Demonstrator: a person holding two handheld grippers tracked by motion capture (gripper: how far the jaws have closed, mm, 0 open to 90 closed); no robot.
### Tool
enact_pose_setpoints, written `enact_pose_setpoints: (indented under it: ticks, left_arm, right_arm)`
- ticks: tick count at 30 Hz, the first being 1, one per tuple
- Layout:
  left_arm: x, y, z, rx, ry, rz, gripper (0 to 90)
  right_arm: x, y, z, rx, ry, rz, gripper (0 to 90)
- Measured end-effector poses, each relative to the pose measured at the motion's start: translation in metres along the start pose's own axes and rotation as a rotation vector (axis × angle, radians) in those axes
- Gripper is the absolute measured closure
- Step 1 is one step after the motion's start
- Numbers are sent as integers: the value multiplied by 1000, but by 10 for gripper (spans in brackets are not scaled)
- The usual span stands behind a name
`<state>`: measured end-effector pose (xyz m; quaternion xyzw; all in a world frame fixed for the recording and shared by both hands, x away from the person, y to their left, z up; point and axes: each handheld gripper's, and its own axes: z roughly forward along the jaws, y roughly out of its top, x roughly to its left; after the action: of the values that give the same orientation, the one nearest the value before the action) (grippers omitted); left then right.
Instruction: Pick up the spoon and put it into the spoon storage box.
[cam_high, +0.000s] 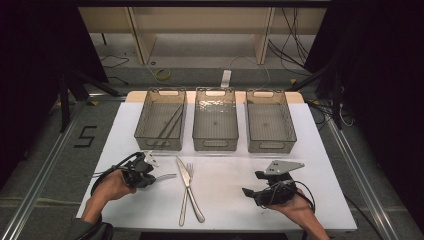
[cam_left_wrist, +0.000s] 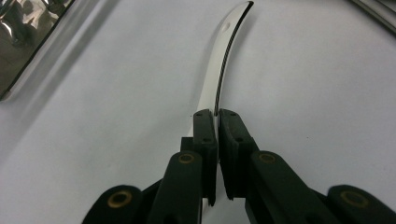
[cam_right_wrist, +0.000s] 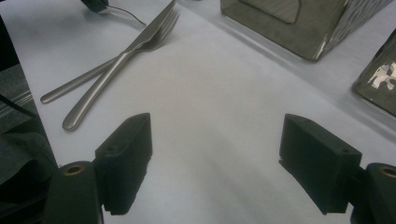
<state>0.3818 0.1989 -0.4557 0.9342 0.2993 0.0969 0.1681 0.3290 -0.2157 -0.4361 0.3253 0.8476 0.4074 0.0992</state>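
My left gripper (cam_left_wrist: 217, 116) clamps a curved steel utensil handle (cam_left_wrist: 219, 60) at the near left of the bench (cam_high: 320, 165). My right gripper (cam_right_wrist: 215, 140) rests at the near right, jaws wide apart. Between them lie a crossed knife (cam_high: 186, 175) and fork (cam_high: 188, 192).

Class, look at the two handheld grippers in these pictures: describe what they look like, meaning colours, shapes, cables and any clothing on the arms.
Both are black. The left gripper has thick blocky jaws with brass-coloured pivot rivets and a looping black cable. The right gripper has the same square black pads, a trailing black cable and a grey three-cornered plate on top. A dark sleeve covers the left upper forearm.
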Motion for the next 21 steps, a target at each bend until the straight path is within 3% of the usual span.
enact_pose_setpoints:
  ticks: [5,12,13,21]
  left_arm:
    - [3,0,1,9,-19,-24,835]
    - [2,3,6,35,-2,-40,782]
    - [3,3,8,28,3,-57,772]
    - [4,6,10,29,17,-77,745]
  right_arm:
    - [0,0,0,4,4,1,263]
    - [1,0,1,9,11,-1,263]
    - [1,0,1,9,12,-1,263]
    - [2,0,2,11,13,-3,265]
